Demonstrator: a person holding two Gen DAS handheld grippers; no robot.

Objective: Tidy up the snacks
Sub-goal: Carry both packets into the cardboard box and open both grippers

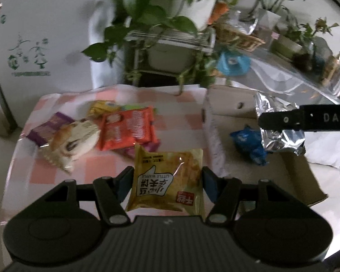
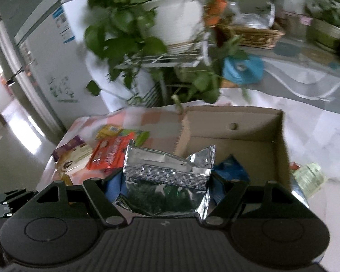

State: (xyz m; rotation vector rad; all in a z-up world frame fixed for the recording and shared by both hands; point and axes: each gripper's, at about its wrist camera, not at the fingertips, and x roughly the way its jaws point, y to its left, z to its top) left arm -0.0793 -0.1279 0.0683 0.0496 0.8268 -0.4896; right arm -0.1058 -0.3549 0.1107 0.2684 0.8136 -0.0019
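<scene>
1. The left gripper pinches a glossy yellow waffle packet by its two side edges; the packet's lower edge is hidden behind the gripper body; it hangs just left of the cardboard box.
2. The right gripper holds a crinkled silver foil bag between its blue pads, jaws spread wide around it; the bag's underside is out of sight; it hangs over the box's near left corner.
3. A crumpled blue wrapper lies inside the box, partly covered by foil.
4. Left of the box, on the pink checked cloth, lies a heap: an orange packet, a purple one, a clear-wrapped bread roll; a yellow packet behind them is blurred and half buried.
5. Right of the box, a pale green pack is cut off by the gripper.
</scene>
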